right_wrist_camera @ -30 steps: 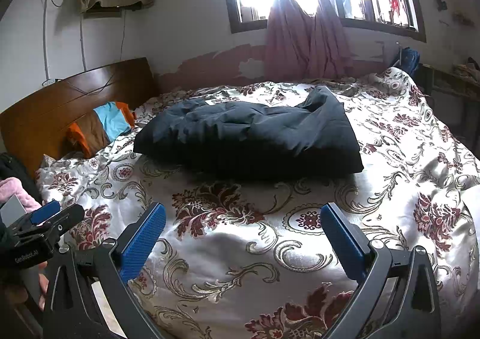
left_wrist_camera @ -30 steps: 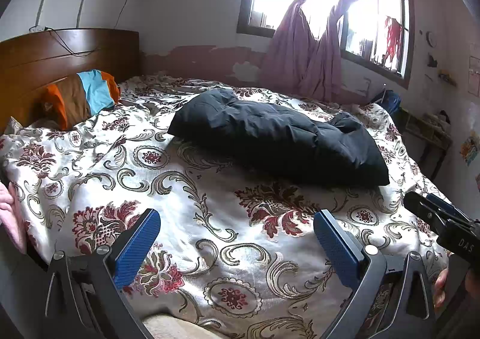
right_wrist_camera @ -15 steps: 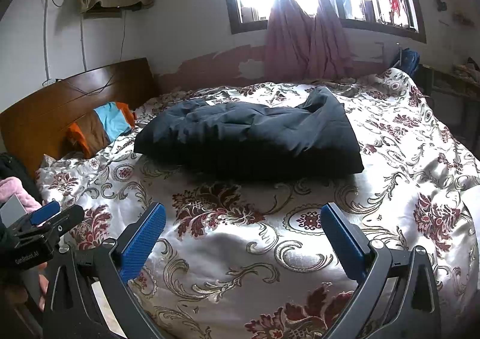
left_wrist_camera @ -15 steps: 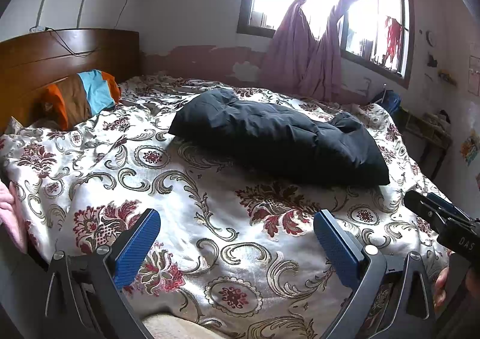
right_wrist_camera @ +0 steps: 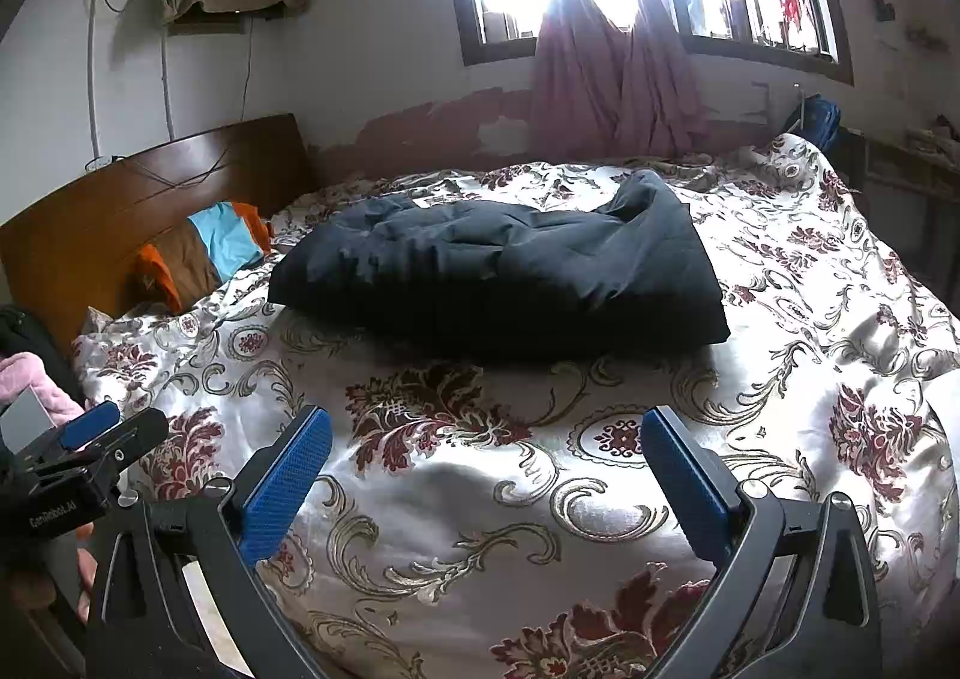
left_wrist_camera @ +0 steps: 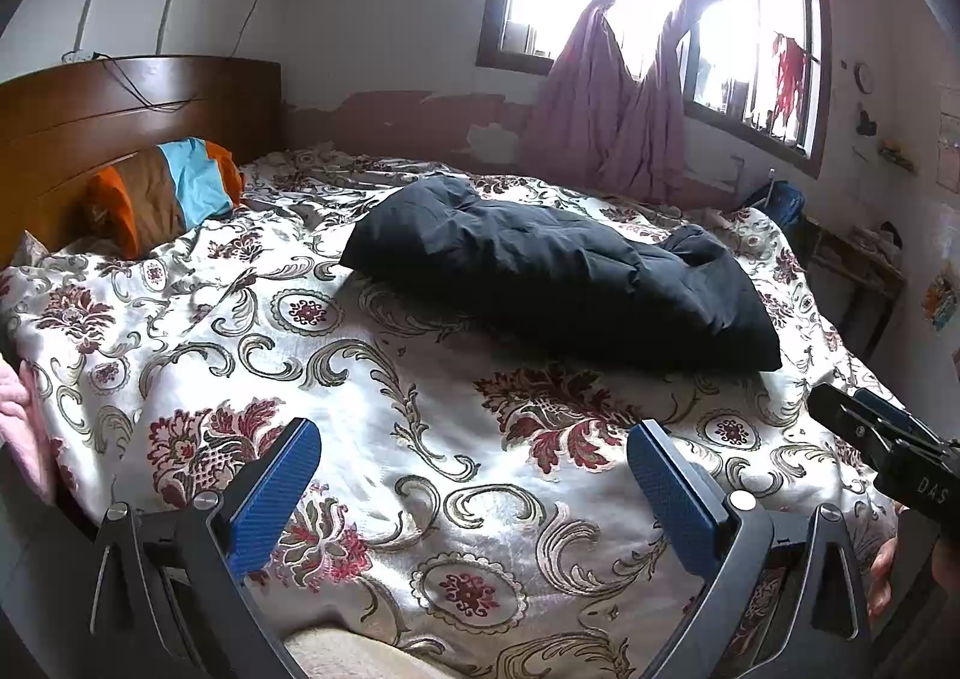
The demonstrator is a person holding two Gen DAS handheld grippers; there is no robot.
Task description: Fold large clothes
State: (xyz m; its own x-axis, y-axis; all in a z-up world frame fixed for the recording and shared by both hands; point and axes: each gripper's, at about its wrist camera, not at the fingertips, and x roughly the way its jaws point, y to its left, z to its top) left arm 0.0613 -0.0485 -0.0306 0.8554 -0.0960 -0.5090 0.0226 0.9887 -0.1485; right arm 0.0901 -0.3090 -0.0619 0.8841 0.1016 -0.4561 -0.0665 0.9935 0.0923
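A dark navy padded garment lies folded into a thick bundle in the middle of the bed, also seen in the right wrist view as the garment. My left gripper is open above the near part of the floral bedspread, well short of the garment, nothing between its blue pads. My right gripper is open too, likewise short of the bundle. Each view catches the other gripper at its edge: the right gripper and the left gripper.
A wooden headboard stands at the left with an orange, brown and blue pillow against it. Pink cloth lies at the left bed edge. A window with tied pink curtains is behind the bed. A small table stands at the right.
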